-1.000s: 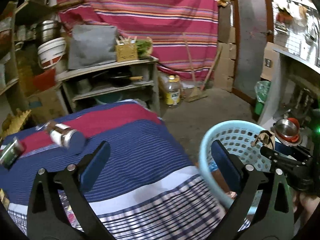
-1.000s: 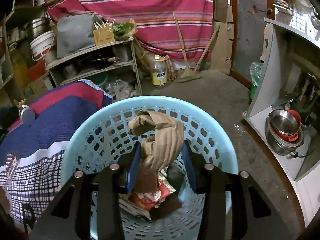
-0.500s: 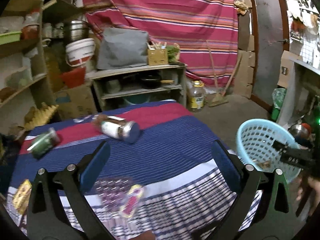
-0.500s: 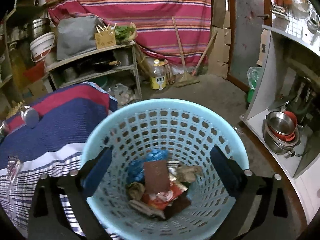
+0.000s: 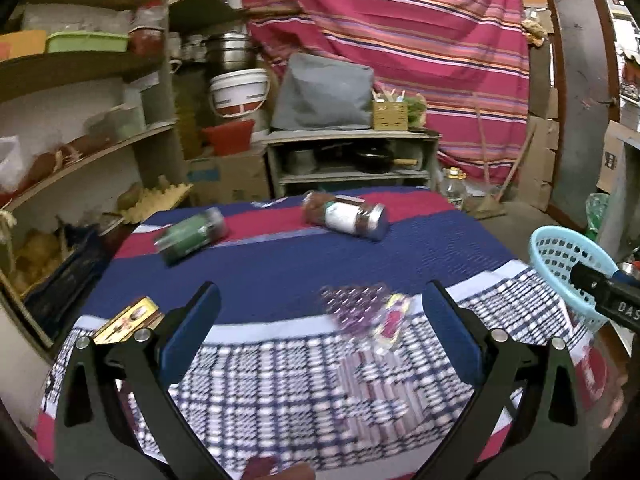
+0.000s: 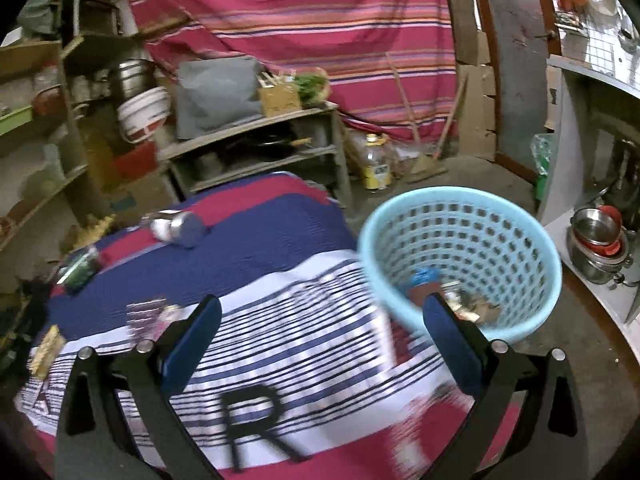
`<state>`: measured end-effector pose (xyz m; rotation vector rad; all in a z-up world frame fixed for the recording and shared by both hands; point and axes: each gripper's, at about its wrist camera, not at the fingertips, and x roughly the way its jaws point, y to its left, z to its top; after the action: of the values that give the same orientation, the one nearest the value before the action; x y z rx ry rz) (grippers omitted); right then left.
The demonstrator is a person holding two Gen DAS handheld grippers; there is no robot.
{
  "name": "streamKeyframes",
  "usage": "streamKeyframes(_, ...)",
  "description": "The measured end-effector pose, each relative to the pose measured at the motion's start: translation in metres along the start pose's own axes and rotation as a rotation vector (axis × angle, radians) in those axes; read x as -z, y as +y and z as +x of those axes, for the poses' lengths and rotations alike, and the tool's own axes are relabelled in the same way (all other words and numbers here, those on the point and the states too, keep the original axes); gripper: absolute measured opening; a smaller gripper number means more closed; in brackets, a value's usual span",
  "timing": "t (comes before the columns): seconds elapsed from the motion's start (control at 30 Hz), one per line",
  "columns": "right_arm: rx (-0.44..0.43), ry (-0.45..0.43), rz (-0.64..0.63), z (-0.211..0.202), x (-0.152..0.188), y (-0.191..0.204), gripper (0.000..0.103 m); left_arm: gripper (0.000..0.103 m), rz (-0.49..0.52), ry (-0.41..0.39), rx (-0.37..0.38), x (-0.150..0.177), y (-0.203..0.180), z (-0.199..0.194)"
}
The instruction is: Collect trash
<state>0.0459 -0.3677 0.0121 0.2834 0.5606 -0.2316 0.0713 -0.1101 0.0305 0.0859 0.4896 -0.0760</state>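
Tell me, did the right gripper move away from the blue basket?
Yes. The right gripper was right over the blue basket; now the basket sits off to its right, and its open fingers frame the striped cloth.

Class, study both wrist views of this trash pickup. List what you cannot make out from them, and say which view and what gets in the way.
- Crinkled wrapper, left wrist view: motion blur hides its print.
- Basket contents, right wrist view: the right gripper's finger and the near wall cover most of the trash.
- Green jar, both views: label smeared.
- Basket, left wrist view: cut by the edge and the other gripper's body.
- Yellow box, left wrist view: partly behind a finger.
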Motion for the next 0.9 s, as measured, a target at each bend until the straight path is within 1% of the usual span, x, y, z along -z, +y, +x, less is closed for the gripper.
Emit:
streamKeyframes(0.07,-0.013,-0.027,-0.035,-0.012,0.012,0.022,0.098,0.098,-0.022,0.008,0.001,0.006,0.012,-0.004)
streamKeyframes(0.23,-0.036,-0.041,-0.109,-0.028,0.045,0.061,0.098,0.098,-0.066,0.015,-0.036,0.025,0.038,-0.01)
streamKeyframes(0.33,-0.048,-0.031,-0.115,-0.029,0.061,0.071,0.098,0.098,-0.058,0.011,-0.075,0.037,0.049,-0.013)
streamKeyframes(0.43,-0.053,-0.034,-0.118,-0.031,0.075,0.077,0.098,0.098,-0.064,0.012,-0.088,0.048,0.057,-0.015)
streamKeyframes(0.5,-0.05,-0.066,-0.139,-0.036,0.079,0.081,0.098,0.098,-0.06,0.015,-0.083,0.053,0.06,-0.014)
streamKeyframes(0.53,-0.039,-0.093,-0.158,-0.04,0.08,0.084,0.098,0.098,-0.057,0.009,-0.083,0.054,0.06,-0.015)
streamKeyframes(0.6,-0.024,-0.118,-0.181,-0.043,0.082,0.087,0.098,0.098,-0.052,-0.006,-0.086,0.056,0.062,-0.015)
streamKeyframes(0.7,0.001,-0.122,-0.198,-0.045,0.084,0.091,0.098,0.098,-0.06,-0.005,-0.067,0.057,0.062,-0.015)
streamKeyframes(0.9,0.016,-0.135,-0.175,-0.052,0.084,0.085,0.098,0.098,-0.069,0.0,-0.031,0.059,0.059,-0.021)
